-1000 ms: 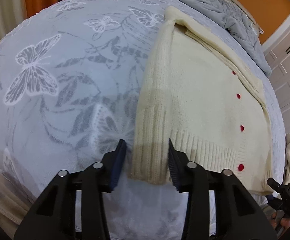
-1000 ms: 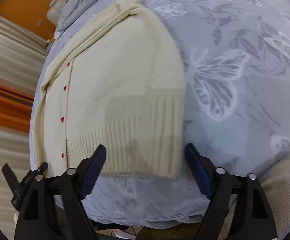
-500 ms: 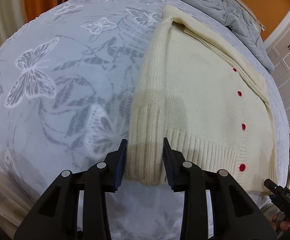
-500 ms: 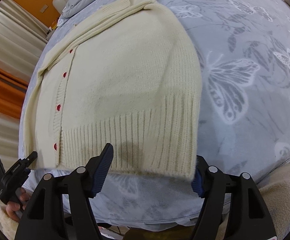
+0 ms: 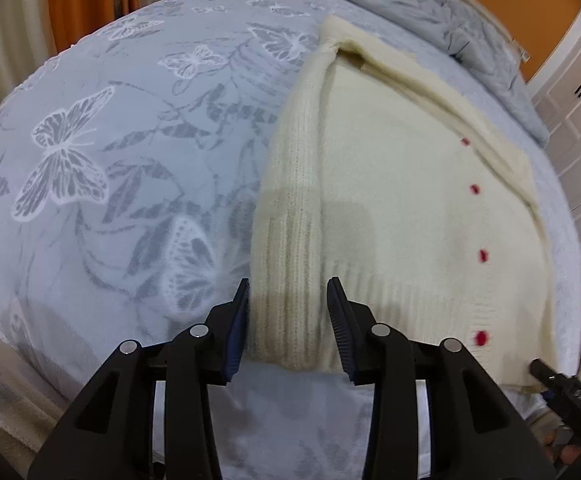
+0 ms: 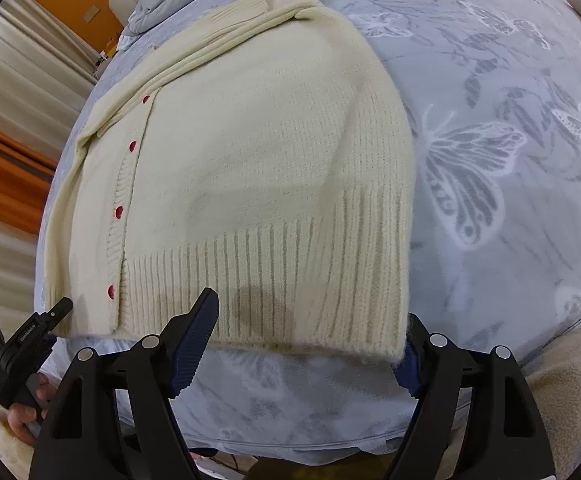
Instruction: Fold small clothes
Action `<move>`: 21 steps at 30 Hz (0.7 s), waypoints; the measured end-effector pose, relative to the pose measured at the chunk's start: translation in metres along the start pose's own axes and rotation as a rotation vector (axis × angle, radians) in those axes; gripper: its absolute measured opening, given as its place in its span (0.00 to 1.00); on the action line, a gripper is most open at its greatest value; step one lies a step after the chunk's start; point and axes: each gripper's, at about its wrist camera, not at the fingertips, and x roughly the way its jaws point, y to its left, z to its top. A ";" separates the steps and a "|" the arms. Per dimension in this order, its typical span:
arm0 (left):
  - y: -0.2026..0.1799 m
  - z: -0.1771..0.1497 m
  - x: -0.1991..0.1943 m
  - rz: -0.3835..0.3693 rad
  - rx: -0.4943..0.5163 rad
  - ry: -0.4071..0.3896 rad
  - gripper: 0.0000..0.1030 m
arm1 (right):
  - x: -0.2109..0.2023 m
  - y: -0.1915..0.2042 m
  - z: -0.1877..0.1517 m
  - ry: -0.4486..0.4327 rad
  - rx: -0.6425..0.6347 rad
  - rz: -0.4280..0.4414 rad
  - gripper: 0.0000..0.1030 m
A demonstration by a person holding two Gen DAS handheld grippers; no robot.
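I've got both grippers spread at the cream cardigan's ribbed hem: left gripper and right gripper unclenched, straddling corners; next, pinch and fold upward.

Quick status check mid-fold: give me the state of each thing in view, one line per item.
cardigan: flat on the bed, sleeves folded in, buttoned.
left gripper: open, fingers straddling the hem corner.
right gripper: open wide at the ribbed hem.
butterfly blanket: spread smooth under the cardigan.
grey quilt: bunched at the far end.
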 end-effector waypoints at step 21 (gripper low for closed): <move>0.005 0.000 0.004 -0.052 -0.051 0.023 0.62 | -0.003 -0.007 0.000 -0.015 0.043 0.038 0.75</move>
